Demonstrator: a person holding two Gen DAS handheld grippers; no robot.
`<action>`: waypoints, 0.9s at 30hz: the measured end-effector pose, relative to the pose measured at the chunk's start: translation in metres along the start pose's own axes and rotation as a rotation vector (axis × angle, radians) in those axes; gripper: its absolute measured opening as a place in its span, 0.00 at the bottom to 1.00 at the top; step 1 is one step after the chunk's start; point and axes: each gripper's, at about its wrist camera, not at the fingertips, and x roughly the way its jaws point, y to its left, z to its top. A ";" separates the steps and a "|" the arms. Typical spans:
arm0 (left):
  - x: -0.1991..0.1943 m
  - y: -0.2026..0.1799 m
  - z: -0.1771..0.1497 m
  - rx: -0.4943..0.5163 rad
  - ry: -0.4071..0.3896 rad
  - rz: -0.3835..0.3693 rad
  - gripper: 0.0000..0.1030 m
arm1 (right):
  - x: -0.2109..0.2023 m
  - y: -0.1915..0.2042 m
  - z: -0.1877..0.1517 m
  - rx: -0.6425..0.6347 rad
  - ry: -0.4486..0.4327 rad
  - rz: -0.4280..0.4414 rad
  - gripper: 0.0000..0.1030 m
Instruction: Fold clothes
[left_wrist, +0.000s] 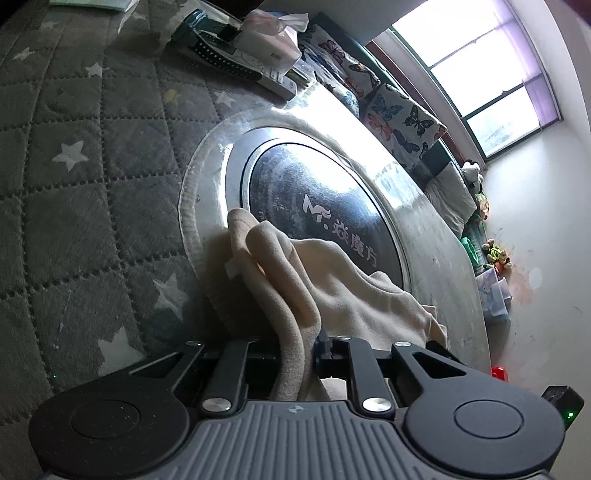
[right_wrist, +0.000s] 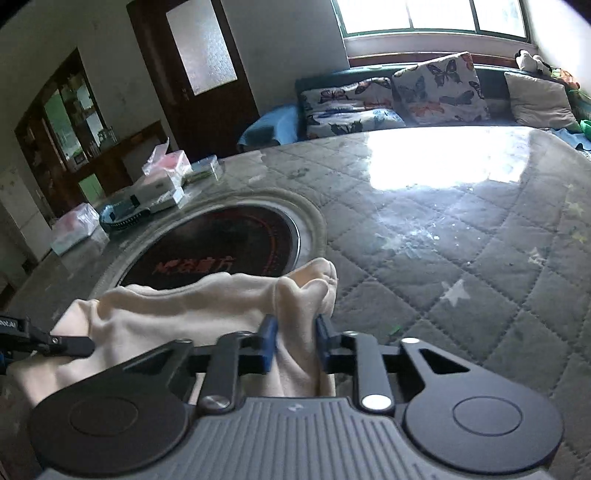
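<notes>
**Both grippers clamped on the cream cloth**

Left gripper (left_wrist: 297, 350) has its jaws pinched on a thick fold of cream cloth (left_wrist: 332, 288), soft and fleecy, rumpled into rounded ridges. The cloth rises straight ahead of the fingers and drapes over the rim of a round, glossy black hob (left_wrist: 317, 199) with white lettering, set in a shiny metal ring.

Right gripper (right_wrist: 295, 343), blue pads (right_wrist: 269, 343) either side, squeezes another bunch of the same cloth (right_wrist: 184, 306); the rest sags away to its left, where the tip of the other gripper shows at the frame edge. Ahead and left of it lies the hob (right_wrist: 221, 243).

Under everything: a grey quilted table cover (right_wrist: 443, 258), diamond stitching, pale stars, glare from the window. Far ahead-left of the right gripper, a dark mesh basket (right_wrist: 122, 218), contents unclear, with boxes (right_wrist: 162, 184) beside it. Butterfly cushions (right_wrist: 439, 88) line a sofa beyond the table.
</notes>
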 end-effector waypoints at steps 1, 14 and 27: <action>0.000 -0.001 0.000 0.007 0.000 0.004 0.15 | -0.003 0.001 0.001 0.005 -0.009 0.001 0.11; 0.002 -0.049 0.000 0.197 -0.008 0.073 0.15 | -0.052 0.013 0.005 -0.027 -0.125 -0.010 0.09; 0.045 -0.148 -0.012 0.381 0.038 0.003 0.15 | -0.112 -0.028 0.015 -0.028 -0.234 -0.179 0.09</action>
